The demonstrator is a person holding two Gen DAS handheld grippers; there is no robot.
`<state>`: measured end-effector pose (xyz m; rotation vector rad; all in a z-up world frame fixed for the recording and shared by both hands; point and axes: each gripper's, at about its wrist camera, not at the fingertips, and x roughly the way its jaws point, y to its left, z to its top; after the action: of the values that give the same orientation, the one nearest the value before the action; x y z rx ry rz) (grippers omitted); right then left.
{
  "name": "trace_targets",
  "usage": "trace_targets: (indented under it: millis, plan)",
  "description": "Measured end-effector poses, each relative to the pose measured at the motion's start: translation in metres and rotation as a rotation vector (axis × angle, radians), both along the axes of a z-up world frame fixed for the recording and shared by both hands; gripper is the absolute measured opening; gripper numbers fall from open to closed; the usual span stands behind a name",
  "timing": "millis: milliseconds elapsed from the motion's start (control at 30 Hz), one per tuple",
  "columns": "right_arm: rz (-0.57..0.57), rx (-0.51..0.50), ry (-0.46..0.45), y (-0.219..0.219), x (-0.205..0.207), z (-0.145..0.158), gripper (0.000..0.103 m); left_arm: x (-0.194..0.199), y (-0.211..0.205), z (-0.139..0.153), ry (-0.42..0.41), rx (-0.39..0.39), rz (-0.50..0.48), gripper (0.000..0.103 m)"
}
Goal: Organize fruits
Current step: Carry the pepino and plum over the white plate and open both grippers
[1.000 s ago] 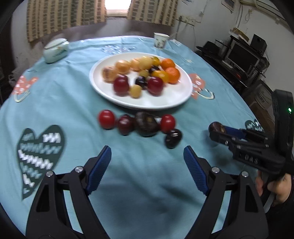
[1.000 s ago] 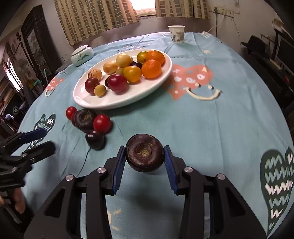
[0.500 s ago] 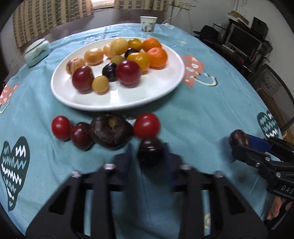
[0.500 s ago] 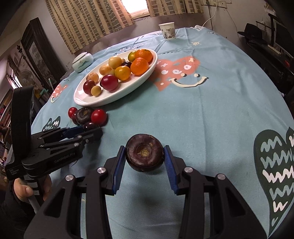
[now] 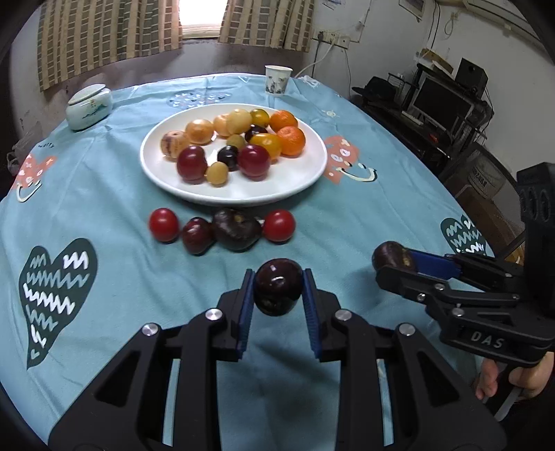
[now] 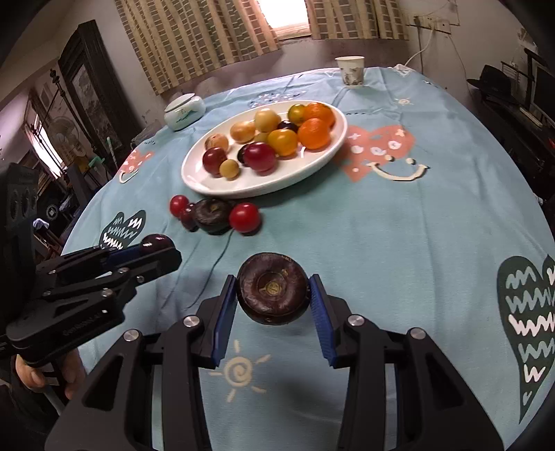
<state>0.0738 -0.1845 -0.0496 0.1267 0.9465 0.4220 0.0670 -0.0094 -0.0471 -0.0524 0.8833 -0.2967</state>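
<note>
Plum (image 5: 277, 290) clamped between left hand-held gripper (image 5: 276, 295) pads, off tablecloth (image 5: 114, 277)

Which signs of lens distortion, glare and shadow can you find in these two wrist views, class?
Left wrist view: the window is blown out white, dark corners ring the fisheye image, and the dark plum shows a small highlight. Right wrist view: the tablecloth edge bows into a curve, and a soft shadow falls under the mangosteen onto the cloth.

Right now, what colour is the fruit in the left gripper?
Dark purple, almost black and glossy small round fruit; clearest in the left wrist view.
</note>
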Motion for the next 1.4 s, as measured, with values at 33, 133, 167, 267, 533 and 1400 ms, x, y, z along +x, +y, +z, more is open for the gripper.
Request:
trace_targets:
  millis: [33, 133, 167, 267, 533, 1400]
  plan:
    - [0.009, -0.001, 0.004, 0.005, 0.0, 0.0, 0.042, -0.002, 0.005, 0.002, -0.006, -0.005, 0.005, 0.027]
    - [0.044, -0.003, 0.016, 0.019, 0.006, 0.002, 0.042, 0.001, 0.022, 0.013, -0.031, -0.007, 0.019, 0.027]
    - [0.055, -0.01, 0.015, 0.023, 0.008, 0.004, 0.042, 0.005, 0.028, 0.017, -0.037, -0.006, 0.025, 0.027]
    - [0.11, -0.042, -0.004, 0.039, 0.024, 0.017, 0.042, 0.032, 0.047, 0.036, -0.061, 0.018, 0.048, 0.027]
    - [0.128, -0.122, -0.134, 0.073, 0.102, 0.04, 0.042, 0.152, 0.08, 0.047, -0.02, 0.012, 0.168, 0.028]
    - [0.146, -0.214, -0.082, 0.123, 0.193, 0.018, 0.067, 0.221, 0.072, 0.038, -0.01, 0.023, 0.18, 0.065]
